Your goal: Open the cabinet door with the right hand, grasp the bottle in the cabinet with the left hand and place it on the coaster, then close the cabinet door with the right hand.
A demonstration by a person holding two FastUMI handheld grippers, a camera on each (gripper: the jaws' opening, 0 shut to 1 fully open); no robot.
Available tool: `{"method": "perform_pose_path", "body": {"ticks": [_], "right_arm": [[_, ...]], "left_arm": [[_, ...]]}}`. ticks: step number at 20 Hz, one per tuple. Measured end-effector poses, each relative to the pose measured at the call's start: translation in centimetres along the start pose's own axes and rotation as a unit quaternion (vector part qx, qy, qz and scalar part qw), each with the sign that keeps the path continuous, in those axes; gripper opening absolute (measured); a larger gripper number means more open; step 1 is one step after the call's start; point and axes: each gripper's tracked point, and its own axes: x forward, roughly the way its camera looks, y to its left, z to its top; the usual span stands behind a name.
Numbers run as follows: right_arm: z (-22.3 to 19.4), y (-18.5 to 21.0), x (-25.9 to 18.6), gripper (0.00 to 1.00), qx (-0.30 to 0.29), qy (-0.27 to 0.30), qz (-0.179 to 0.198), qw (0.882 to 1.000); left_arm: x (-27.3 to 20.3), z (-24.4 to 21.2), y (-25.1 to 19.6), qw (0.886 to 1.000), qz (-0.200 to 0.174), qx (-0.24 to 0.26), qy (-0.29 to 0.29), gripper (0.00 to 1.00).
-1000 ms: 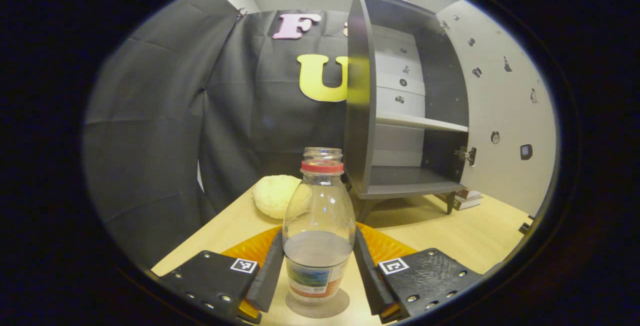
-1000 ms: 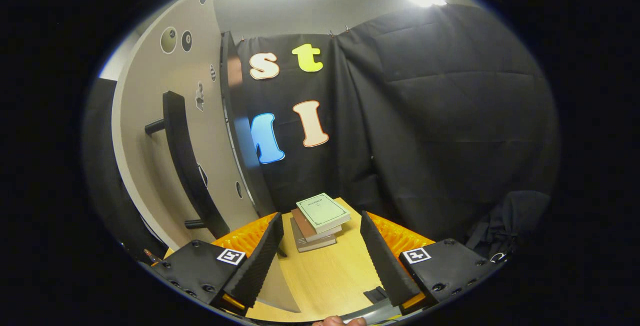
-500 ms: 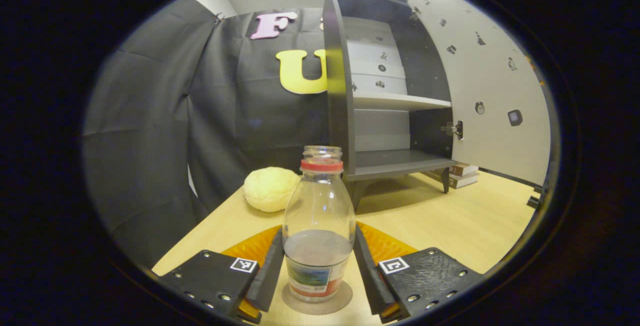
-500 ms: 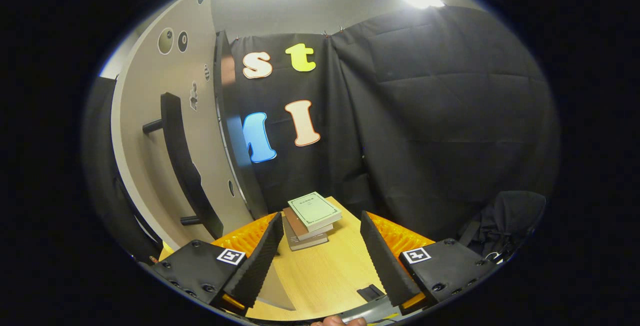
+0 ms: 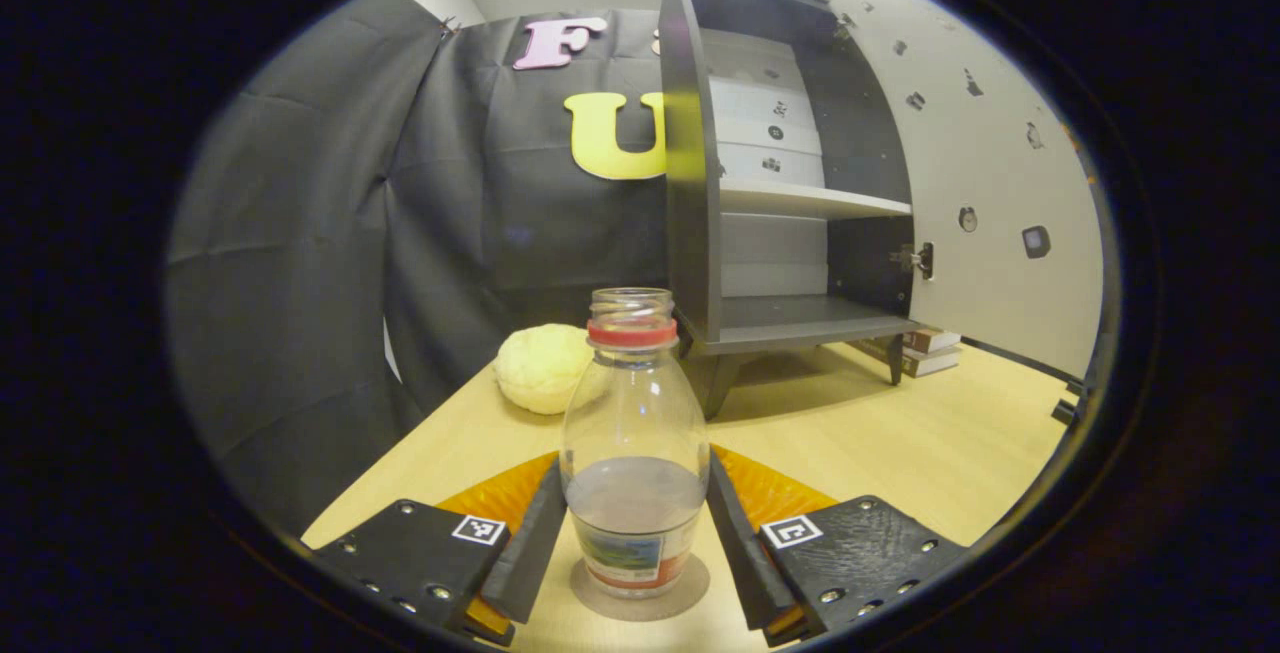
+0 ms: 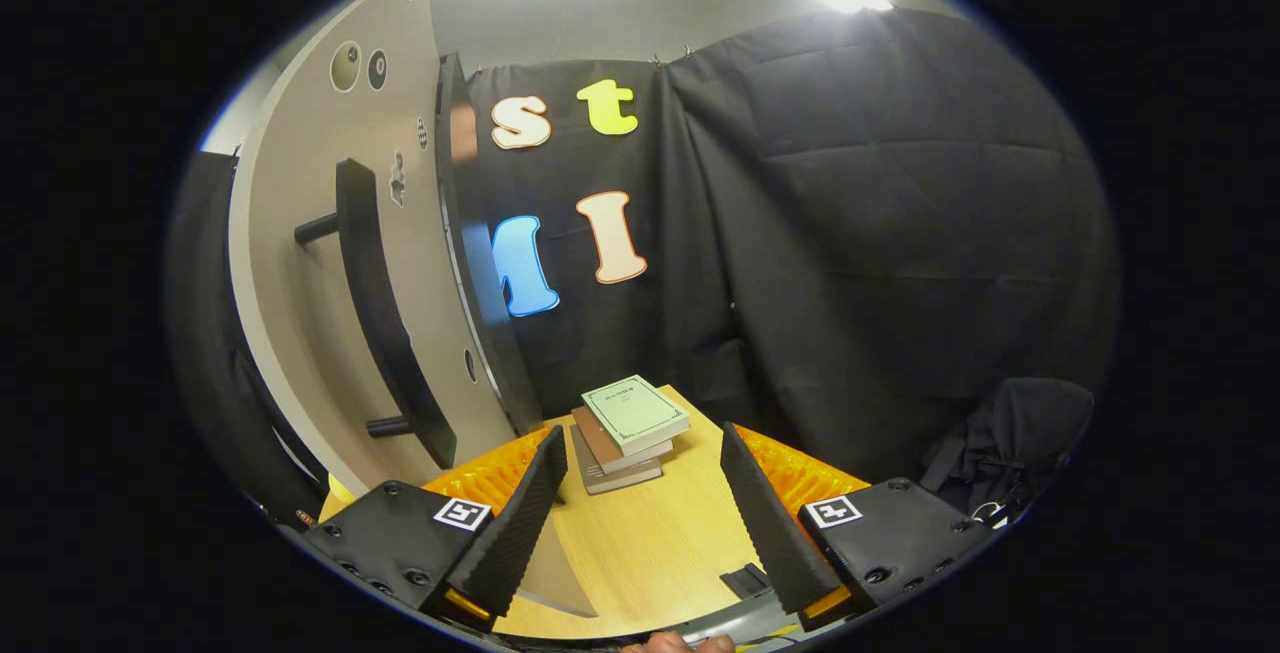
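A clear bottle (image 5: 634, 433) with a red neck ring and no cap stands upright on a round brown coaster (image 5: 690, 583) on the table. My left gripper (image 5: 635, 465) is shut on the bottle, one finger pressing each side of its body. Behind it the dark cabinet (image 5: 690, 183) stands with its pale door (image 5: 990, 183) swung wide to the right and its shelves bare. In the right gripper view, my right gripper (image 6: 640, 438) is open over the table with nothing between its fingers. The door (image 6: 300, 283) and its black bar handle (image 6: 375, 293) are just to its left.
A pale yellow round lump (image 5: 545, 368) lies on the wooden table (image 5: 900, 433) left of the cabinet's legs. A small stack of books (image 6: 630, 423) sits ahead of the right gripper; the books (image 5: 925, 351) also show beside the cabinet's right legs.
The left gripper has lowered with the bottle, whose base now rests on the coaster. The right gripper has drifted only slightly beside the door.
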Motion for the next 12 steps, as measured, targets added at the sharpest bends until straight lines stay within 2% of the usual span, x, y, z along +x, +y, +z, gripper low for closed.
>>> {"method": "perform_pose_path", "body": {"ticks": [5,7,12], "right_arm": [[-0.5,0.2,0.0,0.98,0.018,0.007,0.005,1.000],[-0.7,0.2,0.0,0.98,0.016,0.008,0.005,1.000],[-2.0,0.4,-0.2,0.98,0.022,0.017,0.007,1.000]], "left_arm": [[-0.7,0.3,0.3,1.000,-0.004,-0.010,0.011,0.80],[-0.9,0.9,0.5,1.000,-0.002,-0.010,0.005,0.83],[-1.9,3.5,0.4,1.000,-0.010,-0.001,-0.017,0.83]]}}
